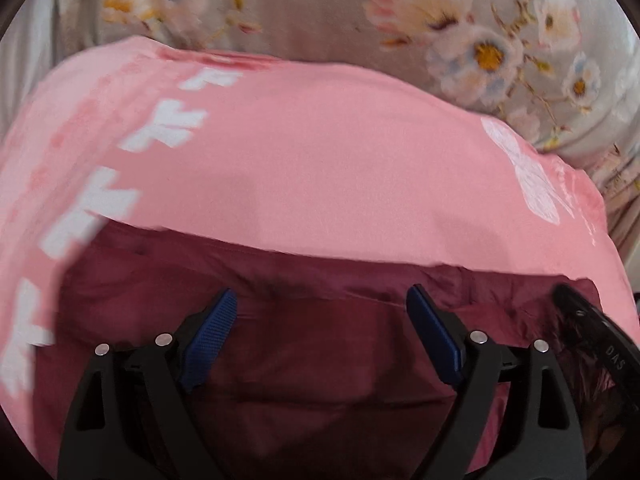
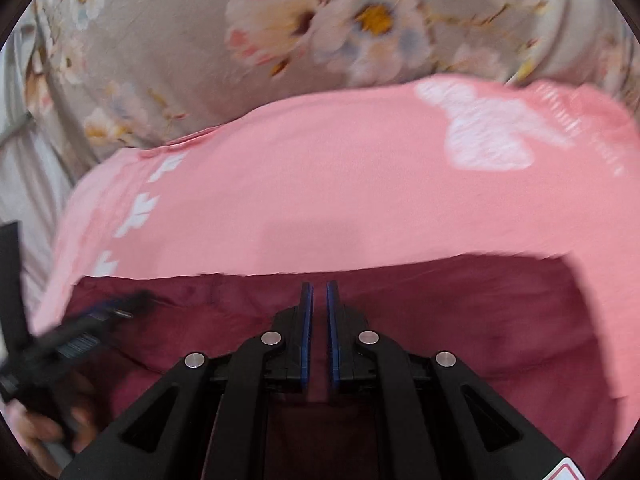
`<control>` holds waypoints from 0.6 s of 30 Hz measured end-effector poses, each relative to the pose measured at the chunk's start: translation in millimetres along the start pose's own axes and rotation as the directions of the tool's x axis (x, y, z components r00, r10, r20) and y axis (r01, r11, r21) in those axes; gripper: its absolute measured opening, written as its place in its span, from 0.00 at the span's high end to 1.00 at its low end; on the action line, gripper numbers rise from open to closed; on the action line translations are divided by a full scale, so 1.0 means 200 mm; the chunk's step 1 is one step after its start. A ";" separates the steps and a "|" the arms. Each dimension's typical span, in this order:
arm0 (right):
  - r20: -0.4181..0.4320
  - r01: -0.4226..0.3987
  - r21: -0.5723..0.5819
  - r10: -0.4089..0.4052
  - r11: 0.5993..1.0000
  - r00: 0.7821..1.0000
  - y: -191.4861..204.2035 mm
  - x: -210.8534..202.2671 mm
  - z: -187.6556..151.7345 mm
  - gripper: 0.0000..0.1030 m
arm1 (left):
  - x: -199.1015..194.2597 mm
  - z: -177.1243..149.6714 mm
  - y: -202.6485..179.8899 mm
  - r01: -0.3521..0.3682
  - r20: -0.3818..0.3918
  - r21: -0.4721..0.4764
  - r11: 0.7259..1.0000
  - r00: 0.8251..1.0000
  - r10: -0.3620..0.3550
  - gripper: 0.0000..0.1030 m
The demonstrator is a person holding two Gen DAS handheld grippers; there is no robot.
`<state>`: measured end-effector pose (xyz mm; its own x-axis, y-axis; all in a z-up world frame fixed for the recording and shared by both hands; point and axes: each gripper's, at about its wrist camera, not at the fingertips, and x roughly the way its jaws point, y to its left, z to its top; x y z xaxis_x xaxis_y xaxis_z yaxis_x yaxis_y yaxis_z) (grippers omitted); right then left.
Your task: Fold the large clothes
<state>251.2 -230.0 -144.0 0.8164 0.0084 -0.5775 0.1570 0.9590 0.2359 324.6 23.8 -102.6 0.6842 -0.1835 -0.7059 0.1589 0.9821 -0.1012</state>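
A dark maroon garment (image 1: 320,344) lies on a pink sheet with white prints (image 1: 320,152). My left gripper (image 1: 322,300) hovers over the maroon cloth with its blue-padded jaws wide apart and nothing between them. My right gripper (image 2: 319,292) is over the same maroon garment (image 2: 460,320), its jaws nearly together with a thin gap; whether cloth is pinched between them is hidden. The right gripper also shows at the right edge of the left wrist view (image 1: 592,332), and the left gripper at the left of the right wrist view (image 2: 92,324).
The pink sheet (image 2: 340,192) lies on a grey floral bedspread (image 1: 500,32), which also fills the top of the right wrist view (image 2: 200,40). Both views are blurred by motion.
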 end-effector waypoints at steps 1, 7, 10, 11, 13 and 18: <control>0.007 0.044 -0.003 -0.044 0.999 0.999 -0.03 -0.03 0.01 0.89 | -0.04 0.02 0.05 -0.045 0.018 0.000 0.999 0.999 0.045 0.17; -0.064 0.134 0.115 -0.128 0.984 0.990 -0.27 -0.07 -0.02 0.91 | -0.04 0.03 0.38 -0.159 -0.051 -0.099 0.982 0.987 0.155 0.12; -0.086 0.125 0.144 -0.114 0.982 0.990 -0.31 -0.02 -0.05 0.92 | 0.06 -0.05 0.49 -0.101 -0.116 -0.196 0.975 0.990 0.079 0.10; -0.088 0.132 0.136 -0.121 0.982 0.989 -0.30 -0.01 -0.05 0.92 | 0.05 -0.07 0.50 -0.091 -0.100 -0.206 0.974 0.992 0.072 0.10; -0.088 0.146 0.122 -0.135 0.982 0.987 -0.29 0.00 -0.07 0.92 | 0.05 -0.08 0.48 -0.099 -0.090 -0.200 0.975 0.993 0.082 0.10; -0.092 0.152 0.114 -0.142 0.982 0.986 -0.28 0.02 -0.08 0.92 | 0.08 -0.08 0.43 -0.144 -0.103 -0.153 0.978 0.986 0.129 0.06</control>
<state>237.2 -278.9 -172.1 0.7311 -0.1013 -0.6747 0.3415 0.9105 0.2333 338.2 106.2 -134.3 0.6220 -0.0500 -0.7814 -0.0515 0.9932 -0.1046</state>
